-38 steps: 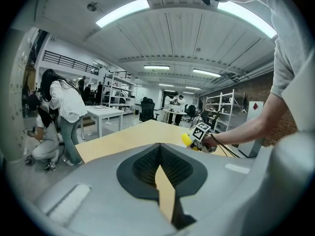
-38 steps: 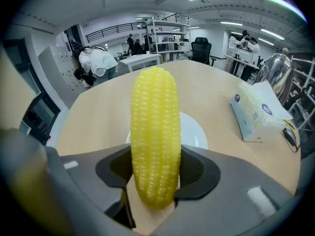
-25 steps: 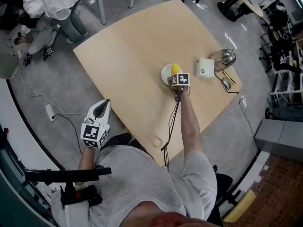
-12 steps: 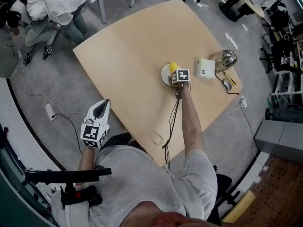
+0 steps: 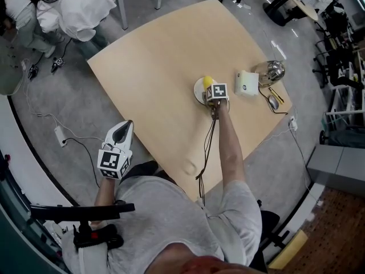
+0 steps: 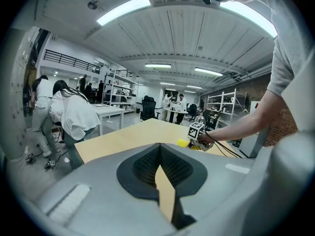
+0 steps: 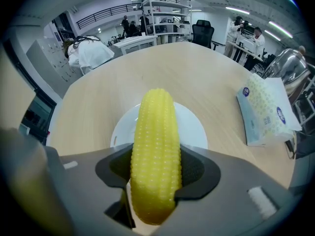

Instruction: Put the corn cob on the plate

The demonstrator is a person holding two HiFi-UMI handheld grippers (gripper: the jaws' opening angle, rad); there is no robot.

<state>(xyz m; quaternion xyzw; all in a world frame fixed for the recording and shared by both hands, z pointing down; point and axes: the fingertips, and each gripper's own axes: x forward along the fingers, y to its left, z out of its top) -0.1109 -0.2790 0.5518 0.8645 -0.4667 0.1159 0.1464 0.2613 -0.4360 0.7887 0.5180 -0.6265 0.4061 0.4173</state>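
Observation:
My right gripper [image 7: 155, 173] is shut on the yellow corn cob [image 7: 155, 151], which points forward and hangs just over the round white plate [image 7: 194, 127]. In the head view the right gripper [image 5: 211, 88] is at the plate [image 5: 198, 90] on the tan table, with the corn cob's tip [image 5: 209, 81] showing past the marker cube. My left gripper [image 5: 122, 132] stays off the table's near left edge, over the floor, its jaws shut on nothing. From the left gripper view, the left gripper [image 6: 160, 168] looks across the table at the corn cob [image 6: 183, 143].
A white patterned pack [image 7: 263, 109] lies right of the plate, the same pack [image 5: 246, 82] next to a shiny metal vessel [image 5: 272, 69] and small items [image 5: 274, 100] near the table's right edge. People [image 5: 63, 7] bend over beyond the far left corner. Cables cross the floor [image 5: 60, 133].
The right gripper has shifted slightly farther over the plate with the corn cob. The left gripper has not moved. The people at the far left have shifted.

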